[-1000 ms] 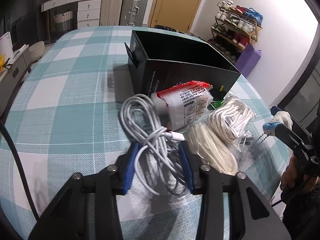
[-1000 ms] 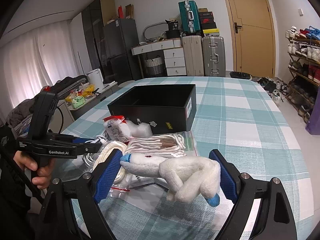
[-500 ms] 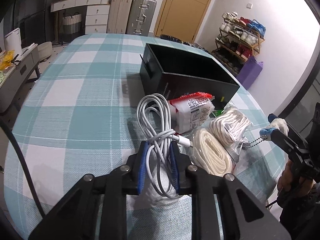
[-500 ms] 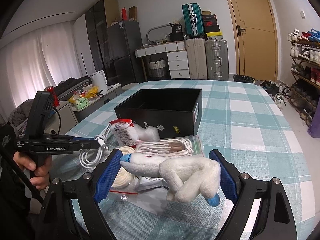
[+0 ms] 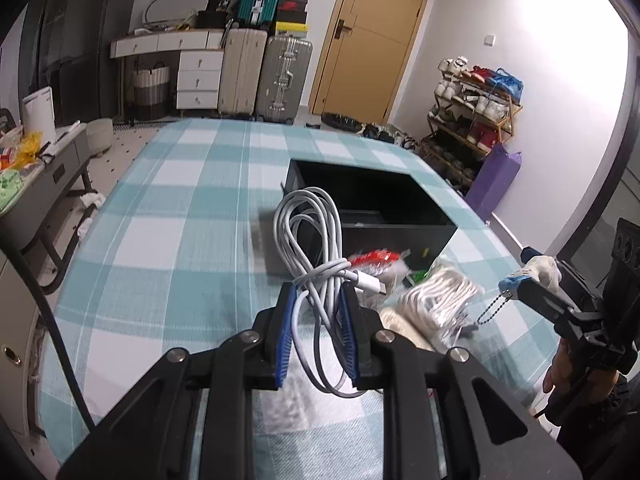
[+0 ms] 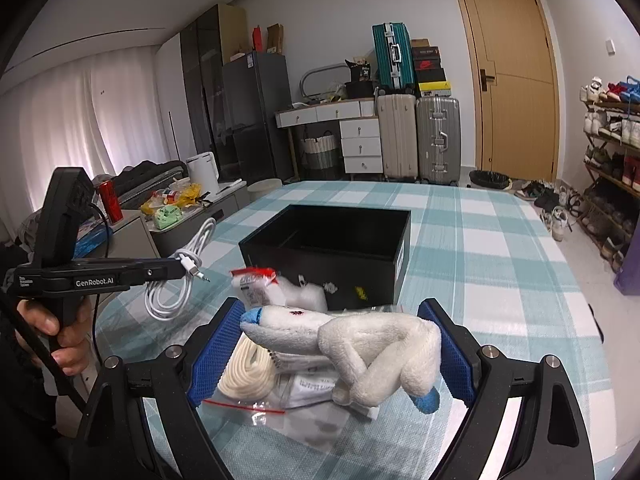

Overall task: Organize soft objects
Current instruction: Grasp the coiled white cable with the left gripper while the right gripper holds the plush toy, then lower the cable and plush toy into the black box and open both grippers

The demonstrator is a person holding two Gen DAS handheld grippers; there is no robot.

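The left gripper [image 5: 316, 332] has its fingers clenched on a bundled white charging cable [image 5: 310, 236], held clear above the checked tabletop [image 5: 168, 240] with its loops in front of the near wall of the open black box [image 5: 400, 216]. The right gripper [image 6: 340, 354] has its fingers spread wide yet pressed against both ends of a white plush toy [image 6: 352, 352], held above the bagged white ropes [image 6: 248, 372]. A red-and-white packet [image 6: 256, 284] lies against the box's near wall.
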